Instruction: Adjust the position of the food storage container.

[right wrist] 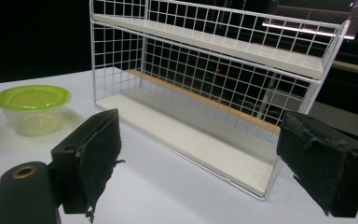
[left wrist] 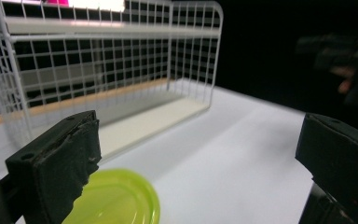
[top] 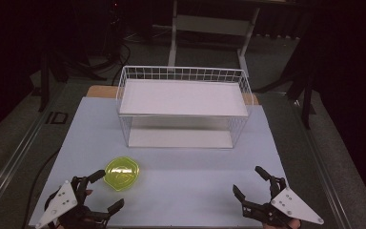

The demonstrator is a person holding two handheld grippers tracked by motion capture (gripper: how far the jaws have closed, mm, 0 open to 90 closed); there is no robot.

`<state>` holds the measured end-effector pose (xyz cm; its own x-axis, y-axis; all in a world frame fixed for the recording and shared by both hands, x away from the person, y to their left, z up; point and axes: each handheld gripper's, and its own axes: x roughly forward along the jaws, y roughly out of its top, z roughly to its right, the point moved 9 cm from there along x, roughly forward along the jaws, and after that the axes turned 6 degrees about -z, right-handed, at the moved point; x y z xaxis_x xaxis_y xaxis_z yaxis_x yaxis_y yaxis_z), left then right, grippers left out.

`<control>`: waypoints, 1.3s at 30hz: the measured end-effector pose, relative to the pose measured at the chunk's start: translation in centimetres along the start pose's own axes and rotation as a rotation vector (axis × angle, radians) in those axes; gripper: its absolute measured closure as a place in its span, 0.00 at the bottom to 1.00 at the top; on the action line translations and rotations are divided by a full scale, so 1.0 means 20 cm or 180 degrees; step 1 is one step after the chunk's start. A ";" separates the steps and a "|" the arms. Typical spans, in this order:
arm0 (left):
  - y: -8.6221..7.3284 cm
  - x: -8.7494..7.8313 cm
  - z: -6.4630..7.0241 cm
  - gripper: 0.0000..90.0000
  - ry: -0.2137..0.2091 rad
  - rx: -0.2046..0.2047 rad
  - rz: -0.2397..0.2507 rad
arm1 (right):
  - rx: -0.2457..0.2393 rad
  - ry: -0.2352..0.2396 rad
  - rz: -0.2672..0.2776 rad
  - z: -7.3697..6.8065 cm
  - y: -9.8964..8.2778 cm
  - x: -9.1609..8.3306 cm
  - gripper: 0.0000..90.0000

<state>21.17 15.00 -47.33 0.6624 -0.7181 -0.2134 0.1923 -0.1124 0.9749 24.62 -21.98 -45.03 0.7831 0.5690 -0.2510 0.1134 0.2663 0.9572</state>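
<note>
1. We found the tub [top: 122, 173], clear with a green lid, on the surface [top: 186, 191] at about 8 o'clock from the rack [top: 183, 106], well apart from it.
2. Our left tool [top: 106, 191] was released, jaws spread wide, with the tub just beside it at its 1 o'clock and not yet touched.
3. Our right tool [top: 249, 184] was likewise released and empty, well apart from the tub, near the surface's 5 o'clock corner.
4. We judged the left tool best placed to grasp: approach level, straddle the tub below the lid rim, and clench gently, since thin walls likely flex.
5. We reckoned that lifting by the lid risked popping it off.
</note>
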 end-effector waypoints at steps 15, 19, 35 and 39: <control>0.11 -0.02 0.00 0.07 -0.0013 0.0086 -0.0118 | 0.0033 0.0016 -0.0004 0.00 0.01 -0.01 0.15; 0.13 -0.04 -0.08 0.19 0.0049 0.0024 -0.0085 | 0.0011 0.0027 -0.0019 -0.01 0.01 0.00 0.15; -0.05 -0.04 -0.43 0.96 0.0720 -0.0270 -0.0572 | -0.0043 0.0119 -0.0037 -0.04 0.01 0.01 0.15; -0.17 -0.03 -0.52 1.00 0.0945 -0.0263 -0.0918 | -0.0047 0.0150 -0.0063 -0.05 0.00 0.02 0.15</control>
<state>27.77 22.96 -51.15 0.7504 -0.4349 -0.4977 0.4499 -0.2156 0.8667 24.29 -21.05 -45.19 0.7512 0.5993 -0.2767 0.1192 0.2892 0.9498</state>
